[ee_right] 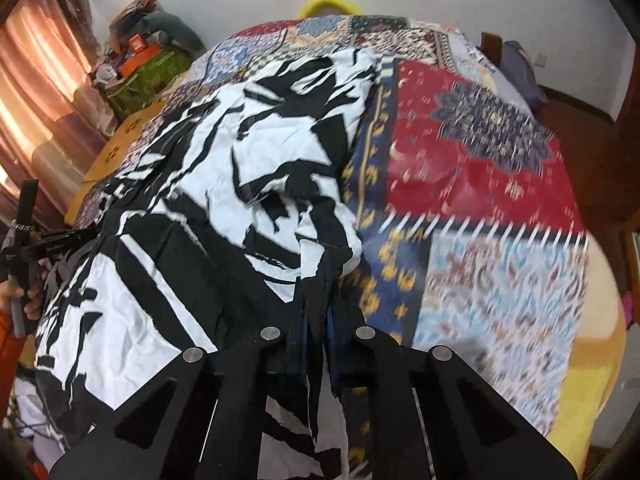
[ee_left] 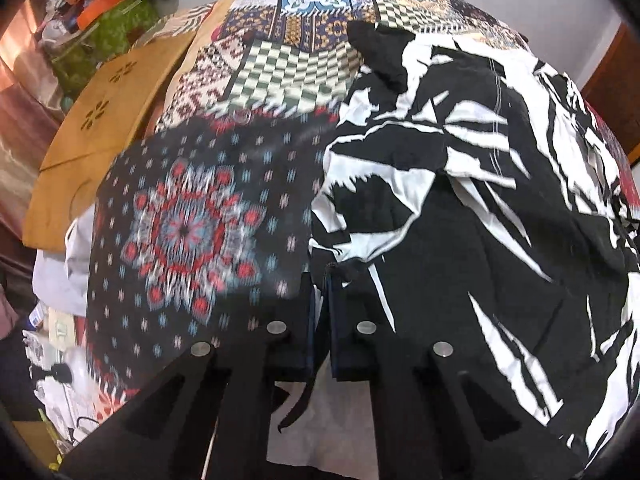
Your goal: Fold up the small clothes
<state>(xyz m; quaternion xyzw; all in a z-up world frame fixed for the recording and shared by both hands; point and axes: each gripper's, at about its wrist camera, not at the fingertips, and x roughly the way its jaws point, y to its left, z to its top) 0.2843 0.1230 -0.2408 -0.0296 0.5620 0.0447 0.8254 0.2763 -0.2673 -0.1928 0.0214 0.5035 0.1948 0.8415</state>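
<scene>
Black-and-white garment (ee_left: 460, 184) on patchwork bedspread (ee_left: 184, 216), left gripper (ee_left: 320, 280) fingers pinching its edge, right gripper (ee_right: 318, 312) fingers likewise clamped on fabric.

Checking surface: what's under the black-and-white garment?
The black-and-white garment lies on a patchwork bedspread, whose patterned panels show around it. Whatever sits directly beneath the cloth is covered. Both grippers pinch its near edge.

Crumpled black-and-white abstract-print fabric garment (ee_left: 460, 200) lies spread over a patchwork bedspread (ee_left: 280, 68), its near edge bunched at six o'clock.
</scene>
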